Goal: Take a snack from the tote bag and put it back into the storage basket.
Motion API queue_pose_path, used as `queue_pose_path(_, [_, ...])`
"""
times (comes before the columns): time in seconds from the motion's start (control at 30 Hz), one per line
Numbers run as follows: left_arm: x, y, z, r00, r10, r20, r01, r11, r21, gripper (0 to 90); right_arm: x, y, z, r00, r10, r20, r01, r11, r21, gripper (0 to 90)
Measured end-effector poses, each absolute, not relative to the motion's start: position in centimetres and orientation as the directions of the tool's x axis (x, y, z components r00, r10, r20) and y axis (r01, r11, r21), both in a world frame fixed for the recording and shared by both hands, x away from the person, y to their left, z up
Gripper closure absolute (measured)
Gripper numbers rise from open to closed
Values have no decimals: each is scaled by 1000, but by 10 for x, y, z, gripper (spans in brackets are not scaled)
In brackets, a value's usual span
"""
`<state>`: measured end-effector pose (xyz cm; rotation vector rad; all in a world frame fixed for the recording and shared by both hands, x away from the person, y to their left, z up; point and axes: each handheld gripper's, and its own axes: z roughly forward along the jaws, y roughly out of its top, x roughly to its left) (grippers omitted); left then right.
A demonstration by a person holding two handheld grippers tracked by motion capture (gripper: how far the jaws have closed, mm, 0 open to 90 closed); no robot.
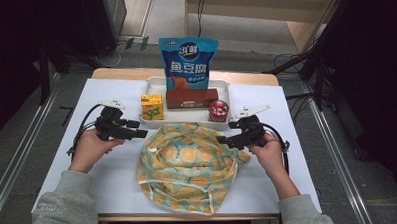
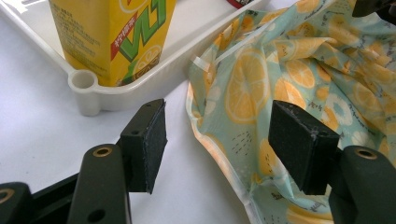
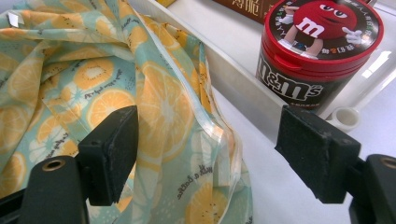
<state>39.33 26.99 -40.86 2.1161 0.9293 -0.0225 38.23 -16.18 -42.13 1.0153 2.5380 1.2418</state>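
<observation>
A crumpled cloth bag [image 1: 188, 165] printed with orange slices lies on the white table in front of the tray [image 1: 153, 83]. My left gripper [image 1: 141, 134] is at the bag's upper left edge, jaws open, with the bag's hem [image 2: 243, 98] lying between and beyond them. My right gripper [image 1: 221, 139] is at the bag's upper right edge, also open, the fabric [image 3: 163, 107] in the gap between its jaws. Neither gripper holds anything.
The white tray holds a yellow drink carton [image 1: 152, 106], a brown box [image 1: 191, 98], a red-lidded M&M's tub [image 1: 218, 111] and a standing blue snack pouch [image 1: 188, 62]. Bare white table [image 1: 111, 170] lies left and right of the bag.
</observation>
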Motion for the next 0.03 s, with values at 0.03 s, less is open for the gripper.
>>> queue_pose_path(0.03, [393, 270, -409, 729, 609, -312, 624, -404, 669, 376, 382, -162, -421, -761, 628, 164, 515, 430, 742, 220])
